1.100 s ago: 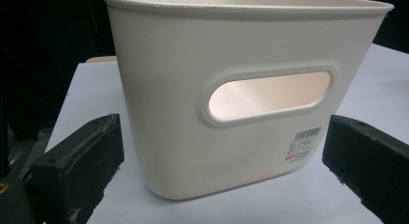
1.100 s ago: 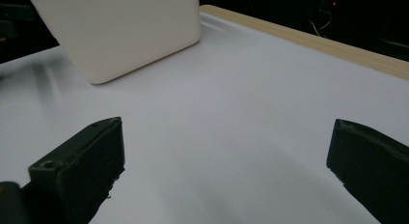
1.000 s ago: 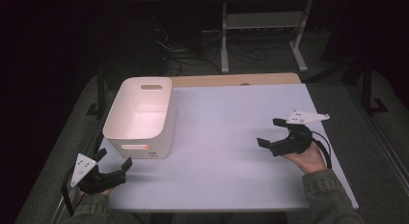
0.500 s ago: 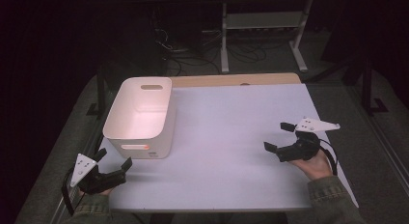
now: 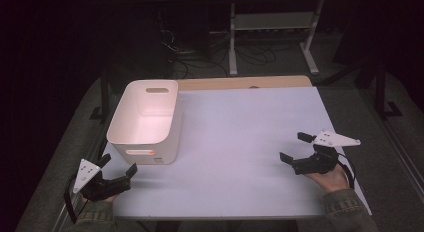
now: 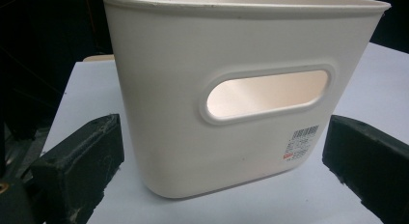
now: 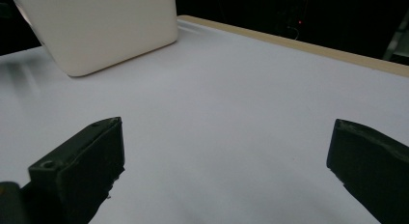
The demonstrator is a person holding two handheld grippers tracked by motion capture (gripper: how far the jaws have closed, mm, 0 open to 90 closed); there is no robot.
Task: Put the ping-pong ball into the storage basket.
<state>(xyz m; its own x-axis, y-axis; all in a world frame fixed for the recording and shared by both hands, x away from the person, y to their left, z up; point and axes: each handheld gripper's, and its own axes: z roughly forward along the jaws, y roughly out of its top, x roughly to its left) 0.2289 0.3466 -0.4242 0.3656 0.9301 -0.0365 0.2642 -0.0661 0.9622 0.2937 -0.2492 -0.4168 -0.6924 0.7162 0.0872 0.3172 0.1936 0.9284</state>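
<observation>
We find the left gripper (image 5: 119, 174) at the near left corner of the tabletop (image 5: 240, 142), jaws spread, empty, aimed at the white plastic bin (image 5: 145, 122) just beyond. We find the right gripper (image 5: 295, 151) near the right edge, jaws likewise spread and empty, well apart from the bin. The bin stands upright at the left side, a barcode label (image 6: 303, 142) beneath its handle slot (image 6: 268, 93).

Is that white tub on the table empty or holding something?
Empty: the high view looks into the white tub and shows bare walls and floor.
</observation>
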